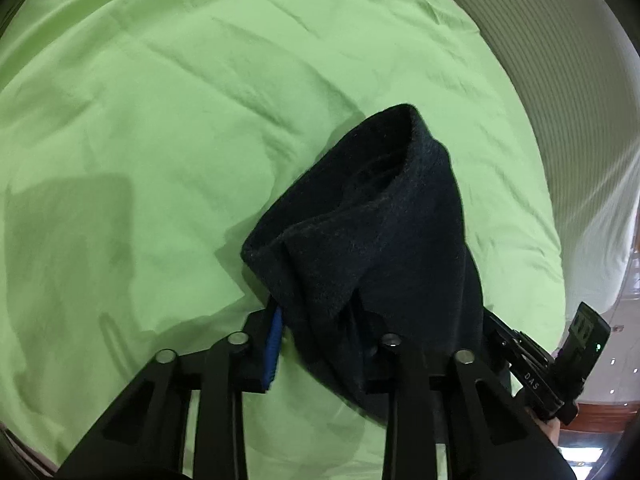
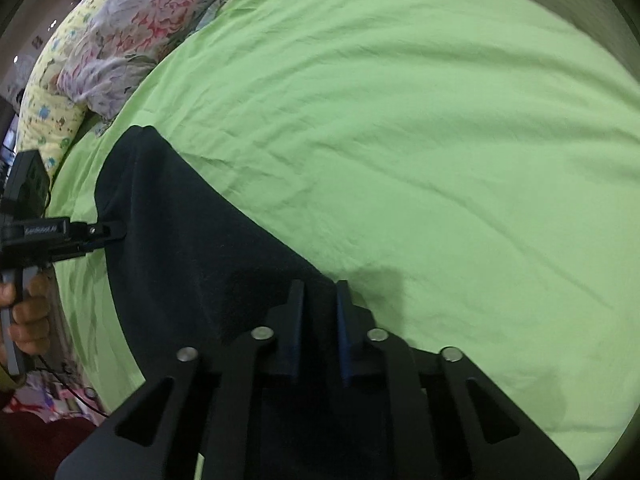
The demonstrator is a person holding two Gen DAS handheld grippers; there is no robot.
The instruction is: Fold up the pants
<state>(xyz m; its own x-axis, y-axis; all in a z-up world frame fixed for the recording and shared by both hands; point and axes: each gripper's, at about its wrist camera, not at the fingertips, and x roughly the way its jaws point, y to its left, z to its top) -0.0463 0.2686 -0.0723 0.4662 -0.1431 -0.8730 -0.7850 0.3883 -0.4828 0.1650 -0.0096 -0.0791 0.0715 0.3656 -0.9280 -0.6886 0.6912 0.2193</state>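
While a light green bedsheet (image 2: 420, 120) fills most of both wrist views, a pair of dark navy pants (image 2: 192, 248) hangs bunched above it, held up at two places. From the left wrist camera, the left gripper (image 1: 320, 344) has its fingers pinched on a thick gathered fold of the pants (image 1: 372, 224); the cloth rises from the grip in a rumpled cone and drapes over the right-hand finger, hiding it, while the blue pad of the other finger (image 1: 273, 350) shows against the fabric. From the right wrist camera, the right gripper (image 2: 320, 320) has its two blue-lined fingers standing close together with dark fabric between them, clamped on the pants' edge. The pants stretch from that grip toward the left gripper (image 2: 108, 234), seen at the cloth's far side, its tips biting the fabric, with a bare hand (image 2: 28, 312) on its handle. Beyond the pants, at the sheet's far corner, lie floral pillows (image 2: 132, 24). A striped surface (image 1: 540, 40) borders the sheet's edge.
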